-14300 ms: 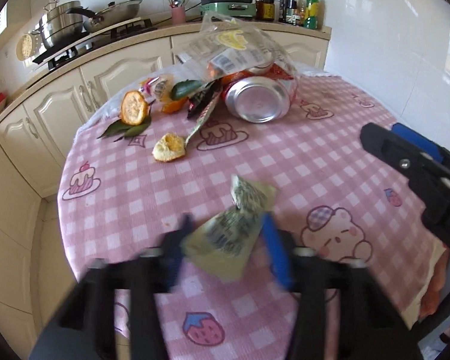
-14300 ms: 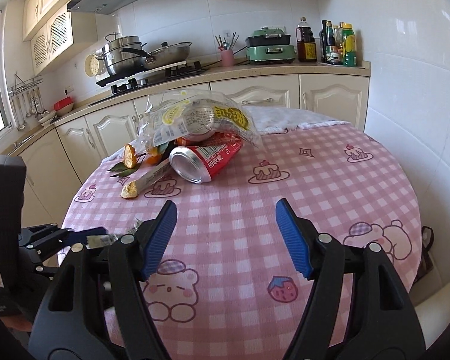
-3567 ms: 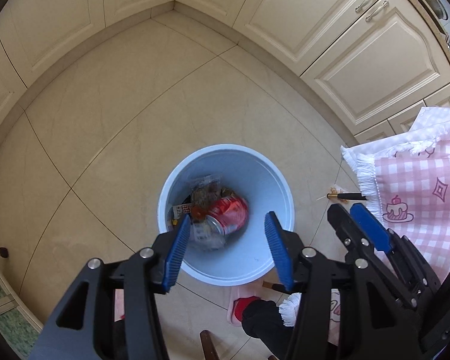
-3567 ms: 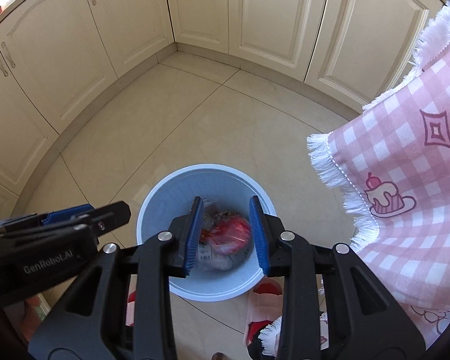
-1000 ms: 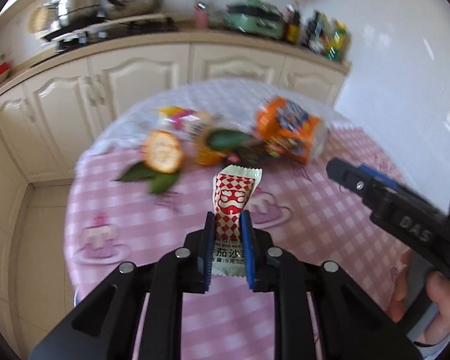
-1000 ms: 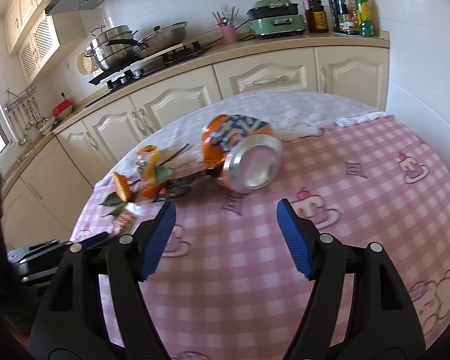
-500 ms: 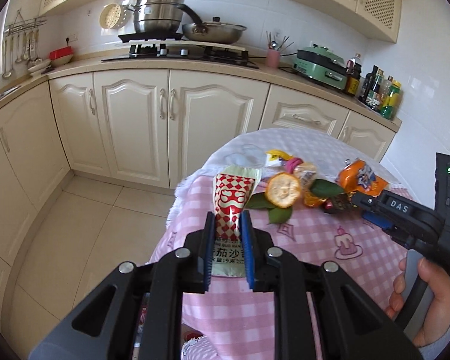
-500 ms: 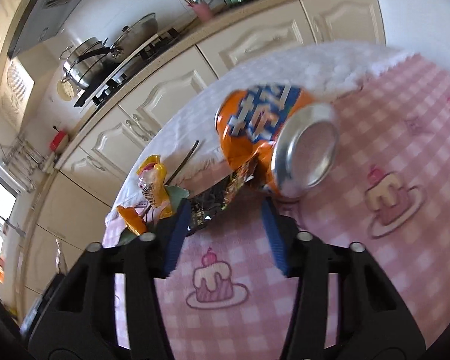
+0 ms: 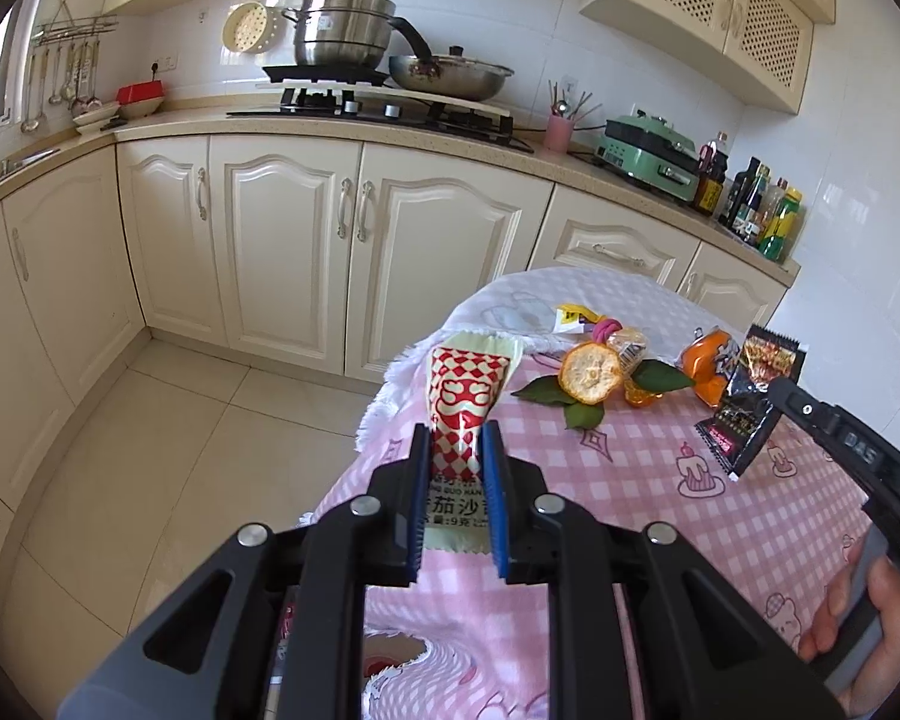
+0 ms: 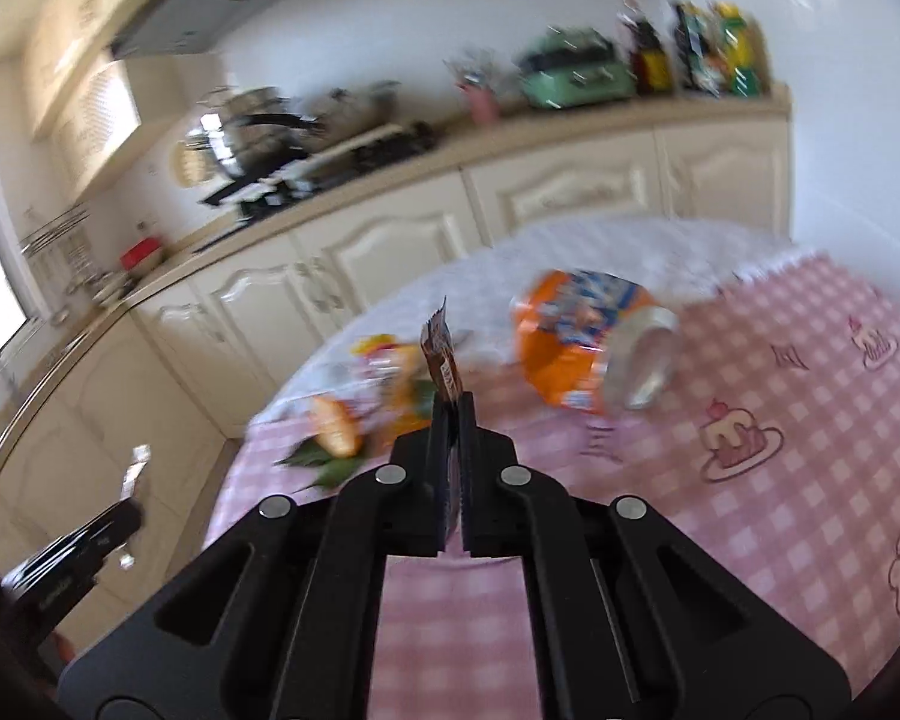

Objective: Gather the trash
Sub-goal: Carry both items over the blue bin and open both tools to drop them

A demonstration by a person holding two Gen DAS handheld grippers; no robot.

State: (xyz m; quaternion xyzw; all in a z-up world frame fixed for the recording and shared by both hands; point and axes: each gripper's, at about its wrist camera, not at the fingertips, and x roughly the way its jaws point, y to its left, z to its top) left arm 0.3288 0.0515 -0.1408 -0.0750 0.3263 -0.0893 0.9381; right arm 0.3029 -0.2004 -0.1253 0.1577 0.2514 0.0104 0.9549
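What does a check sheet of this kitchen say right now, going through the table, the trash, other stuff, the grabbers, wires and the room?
Surface: round table under a pink checked cloth, white fringe at its edge.
Job's things: red-and-white sauce packet and dark snack wrapper lifted; orange can on its side, orange peel, green leaves, small wrappers on the cloth.
Clutter: nothing seen.
Grippers: left gripper shut on the sauce packet; right gripper shut on the snack wrapper.
Cables: nothing seen.
Surroundings: cream cabinets, stove with steel pot and pan, green appliance, bottles.

Steel pot [image 9: 343, 29] on stove [image 9: 378, 107]
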